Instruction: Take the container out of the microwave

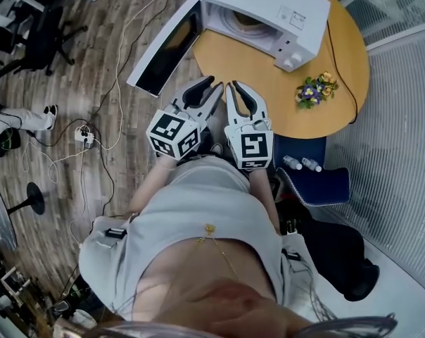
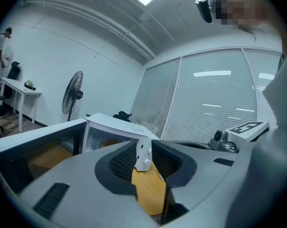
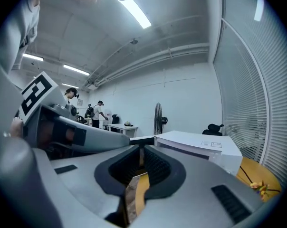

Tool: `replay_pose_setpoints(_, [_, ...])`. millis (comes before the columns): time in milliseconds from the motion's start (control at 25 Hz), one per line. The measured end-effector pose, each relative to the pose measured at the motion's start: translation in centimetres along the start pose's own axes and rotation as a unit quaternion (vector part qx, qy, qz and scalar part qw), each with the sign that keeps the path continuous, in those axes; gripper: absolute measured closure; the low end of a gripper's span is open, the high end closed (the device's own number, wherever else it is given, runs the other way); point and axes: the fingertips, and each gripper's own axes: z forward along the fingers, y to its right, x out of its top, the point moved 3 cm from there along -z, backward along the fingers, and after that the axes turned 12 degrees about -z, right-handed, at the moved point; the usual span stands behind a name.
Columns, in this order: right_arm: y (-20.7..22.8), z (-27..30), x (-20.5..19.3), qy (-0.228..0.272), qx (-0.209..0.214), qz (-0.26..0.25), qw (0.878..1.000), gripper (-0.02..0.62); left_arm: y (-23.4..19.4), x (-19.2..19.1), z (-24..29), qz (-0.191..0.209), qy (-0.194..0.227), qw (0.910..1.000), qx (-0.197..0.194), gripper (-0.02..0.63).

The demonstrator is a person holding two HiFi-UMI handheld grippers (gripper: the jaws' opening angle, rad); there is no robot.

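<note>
The white microwave (image 1: pixel 269 9) stands at the far side of the round wooden table (image 1: pixel 269 94), its door (image 1: pixel 167 48) swung wide open to the left. Inside sits a tan round container (image 1: pixel 246 21), partly hidden by the oven's roof. I hold both grippers side by side at the table's near edge, short of the microwave and pointing at it. My left gripper (image 1: pixel 214 85) (image 2: pixel 143 148) is open a little and holds nothing; the microwave (image 2: pixel 112 127) shows beyond it. My right gripper (image 1: pixel 235 85) (image 3: pixel 141 156) is open by a narrow gap, also empty, with the microwave (image 3: pixel 196 144) ahead to its right.
A small bunch of flowers (image 1: pixel 314 89) lies on the table's right part, beside a black cable (image 1: pixel 343 76). Two bottles (image 1: pixel 300 163) rest on a blue seat (image 1: pixel 318 185) at my right. Cables and a power strip (image 1: pixel 82 136) cross the wooden floor at left. Blinds (image 1: pixel 402 118) line the right.
</note>
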Motion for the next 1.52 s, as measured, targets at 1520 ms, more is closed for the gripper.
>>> replay_pose_setpoints(1520, [6.3,11.1,-1.3,-0.051,-0.069,0.016,0.996,0.529,-8.3,5.1,9.6,-0.014,-0.044,0.9962,-0.074,0.504])
